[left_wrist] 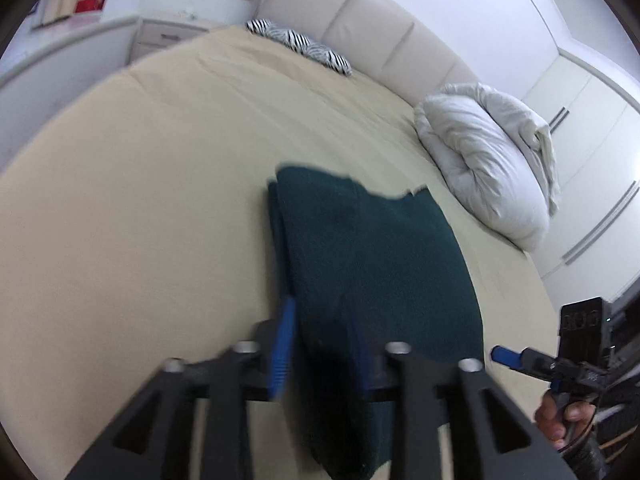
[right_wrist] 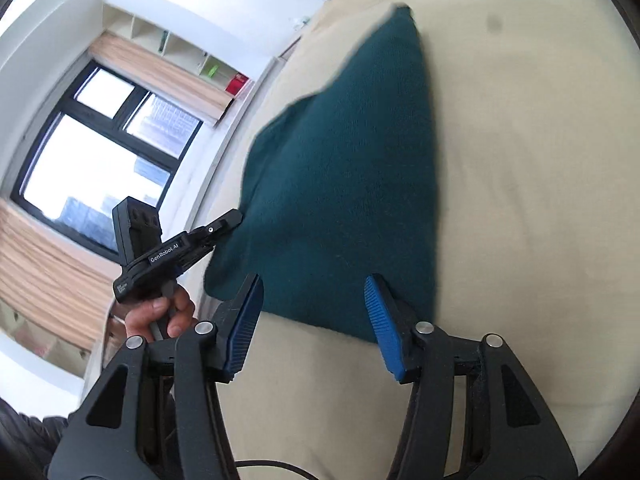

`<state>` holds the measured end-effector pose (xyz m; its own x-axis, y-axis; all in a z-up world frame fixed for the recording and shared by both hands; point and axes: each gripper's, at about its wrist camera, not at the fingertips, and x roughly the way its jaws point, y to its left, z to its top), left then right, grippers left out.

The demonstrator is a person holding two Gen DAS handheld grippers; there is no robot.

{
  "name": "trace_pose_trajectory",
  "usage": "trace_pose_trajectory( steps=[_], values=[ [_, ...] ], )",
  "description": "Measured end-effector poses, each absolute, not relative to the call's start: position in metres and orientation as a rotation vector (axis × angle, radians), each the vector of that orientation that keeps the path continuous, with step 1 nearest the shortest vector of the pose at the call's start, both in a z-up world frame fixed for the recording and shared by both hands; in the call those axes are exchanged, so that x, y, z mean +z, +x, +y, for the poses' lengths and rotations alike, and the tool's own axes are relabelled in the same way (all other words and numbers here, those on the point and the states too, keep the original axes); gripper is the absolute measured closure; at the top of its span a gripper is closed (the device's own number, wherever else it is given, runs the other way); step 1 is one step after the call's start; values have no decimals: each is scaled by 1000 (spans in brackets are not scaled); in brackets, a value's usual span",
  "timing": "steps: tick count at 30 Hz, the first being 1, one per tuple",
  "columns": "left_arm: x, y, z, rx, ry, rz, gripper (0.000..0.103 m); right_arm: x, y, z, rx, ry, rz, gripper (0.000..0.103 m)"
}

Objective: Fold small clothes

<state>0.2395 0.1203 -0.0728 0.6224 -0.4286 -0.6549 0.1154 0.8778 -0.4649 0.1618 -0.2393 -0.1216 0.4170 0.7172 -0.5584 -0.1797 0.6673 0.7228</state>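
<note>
A dark green knit garment (left_wrist: 372, 248) lies folded on the beige bed sheet; it also shows in the right wrist view (right_wrist: 340, 184). My left gripper (left_wrist: 320, 344) hangs low over its near edge with the blue pads (left_wrist: 282, 352) apart and cloth between them; the view is blurred. In the right wrist view the left gripper (right_wrist: 228, 222) points at the garment's left edge. My right gripper (right_wrist: 316, 320) is open and empty just short of the garment's near edge. It shows at the far right of the left wrist view (left_wrist: 504, 354).
A rolled white duvet (left_wrist: 488, 160) lies at the bed's right side. A striped pillow (left_wrist: 300, 44) rests against the padded headboard (left_wrist: 360, 16). The beige sheet (left_wrist: 140, 200) stretches wide to the left. A window (right_wrist: 100, 148) and shelves stand beyond the bed.
</note>
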Motion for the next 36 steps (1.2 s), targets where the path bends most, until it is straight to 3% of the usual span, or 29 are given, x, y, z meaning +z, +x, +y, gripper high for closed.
trace_pose_trajectory(
  steps=[7,15,21,28,32,36],
  values=[
    [-41,279,71,-350,-281,788,57,-93,238,-242,609,678,952,50],
    [-80,337,42,-276,-167,947,58,-125,328,-234,561,770,1026,52],
    [-95,345,57,-343,-250,940,58,-150,372,-269,450,888,1024,51],
    [-101,348,59,-373,-242,929,58,-180,378,-310,445,978,960,55],
    [-101,344,57,-361,-202,923,58,-160,347,-347,324,953,911,51],
    [-100,345,52,-353,-188,920,58,-123,312,-350,536,927,837,50]
  ],
)
